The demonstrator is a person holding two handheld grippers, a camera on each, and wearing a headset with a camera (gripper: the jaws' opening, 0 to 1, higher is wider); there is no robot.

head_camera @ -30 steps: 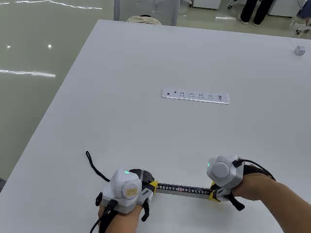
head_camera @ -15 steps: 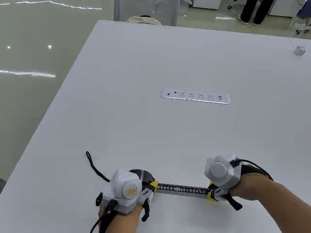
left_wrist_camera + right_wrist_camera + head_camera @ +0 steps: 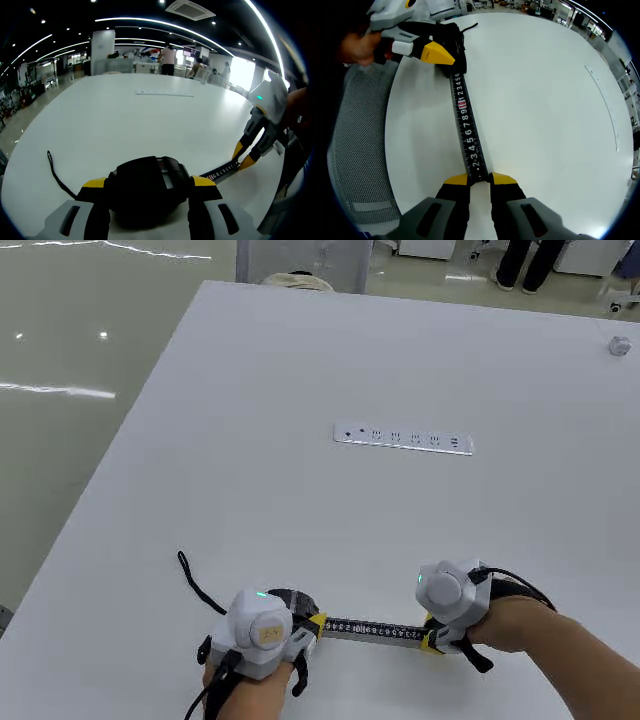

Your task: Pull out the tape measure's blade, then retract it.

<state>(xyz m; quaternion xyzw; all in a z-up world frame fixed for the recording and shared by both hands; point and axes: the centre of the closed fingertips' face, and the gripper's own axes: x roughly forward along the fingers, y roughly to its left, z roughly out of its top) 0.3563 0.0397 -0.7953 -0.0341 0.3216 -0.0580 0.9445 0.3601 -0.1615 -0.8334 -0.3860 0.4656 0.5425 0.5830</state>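
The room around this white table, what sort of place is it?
Most likely a big open-plan office or lab. The long white table carries a power strip, the floor is glossy, and the left gripper view shows curved ceiling light strips and people standing at far desks.

right tongs (image 3: 431, 640) nearer tape measure (image 3: 294, 600), blade (image 3: 372, 629) shorter

This is a big open-plan office or lab hall, where a wide white worktop (image 3: 250, 440) with a power strip (image 3: 403, 438) stands on a glossy floor (image 3: 80, 360). Long light strips (image 3: 165, 24) and a ceiling vent (image 3: 189, 8) run overhead. People (image 3: 168, 56) stand at the far end.
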